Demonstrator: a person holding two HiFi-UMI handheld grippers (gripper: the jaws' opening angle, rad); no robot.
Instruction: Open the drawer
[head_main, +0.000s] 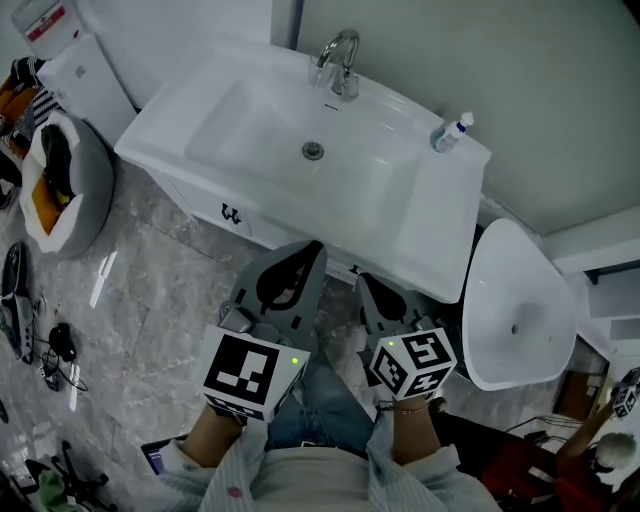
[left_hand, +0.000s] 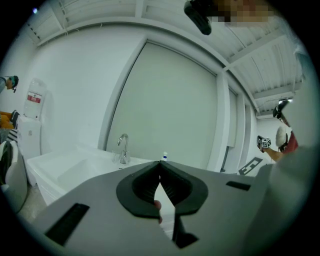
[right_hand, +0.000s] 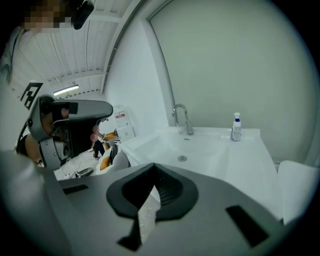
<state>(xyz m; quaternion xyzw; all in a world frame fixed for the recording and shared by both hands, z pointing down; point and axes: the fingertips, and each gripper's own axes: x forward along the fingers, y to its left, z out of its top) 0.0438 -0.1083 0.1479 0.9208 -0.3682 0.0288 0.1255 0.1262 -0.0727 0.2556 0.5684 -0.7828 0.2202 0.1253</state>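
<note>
Grey left tongs (left_hand: 159, 162) and right tongs (right_hand: 153, 164), black-padded, checker-marked cubes (head_main: 250, 372).

No word or number can be read anywhere. A red-and-white label (head_main: 43, 20) sits on the tall white box-shaped appliance (head_main: 85, 75) beyond the counter's left end, its print too small to make out. The small clear plastic bottle with a blue cap (head_main: 450, 133) at the white counter's (head_main: 445, 215) back right corner bears an illegible label. A small dark mark (head_main: 231, 214) stands on the white cabinet front (head_main: 195, 195) under the counter's front edge. The left hand-held gripper (head_main: 314, 248) and right hand-held gripper (head_main: 362, 281) carry black-and-white square code markers (head_main: 242, 368), not lettering.
</note>
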